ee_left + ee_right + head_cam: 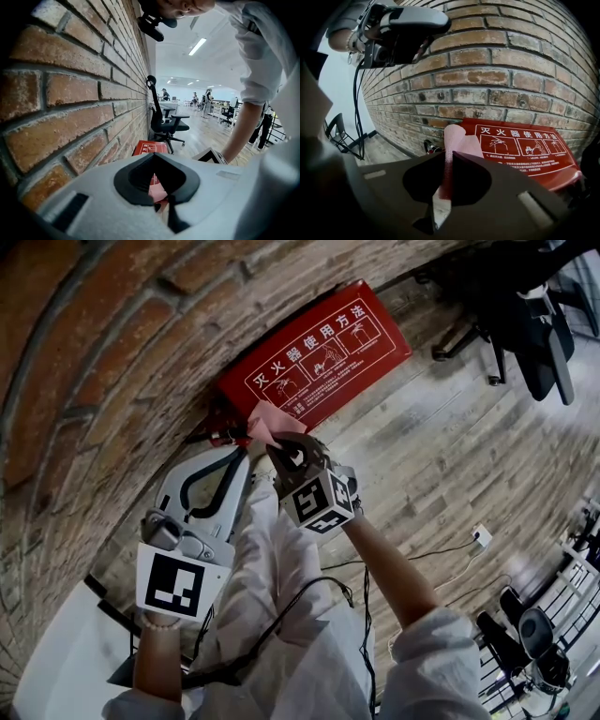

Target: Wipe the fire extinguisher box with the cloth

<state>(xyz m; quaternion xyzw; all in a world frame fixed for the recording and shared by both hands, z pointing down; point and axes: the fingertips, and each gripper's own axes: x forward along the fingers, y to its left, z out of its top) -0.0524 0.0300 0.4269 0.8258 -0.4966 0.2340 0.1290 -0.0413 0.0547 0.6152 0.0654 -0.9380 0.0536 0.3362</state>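
The red fire extinguisher box (314,352) lies on the wooden floor against the brick wall, its white-printed lid facing up; it also shows in the right gripper view (520,147) and the left gripper view (149,148). My right gripper (286,451) is shut on the pink cloth (270,420), which stands up between its jaws (451,140) just short of the box's left end. The white left gripper (230,448) hangs beside it on the left, nearer the wall, its black jaws closed at the tips with nothing in them. Through its jaws I see a bit of the cloth (158,192).
A black office chair (525,324) stands beyond the box's far end. A small black and red fitting (429,146) sits by the wall at the box's near end. A cable and socket (481,535) lie on the floor at right. A white surface (56,662) is at lower left.
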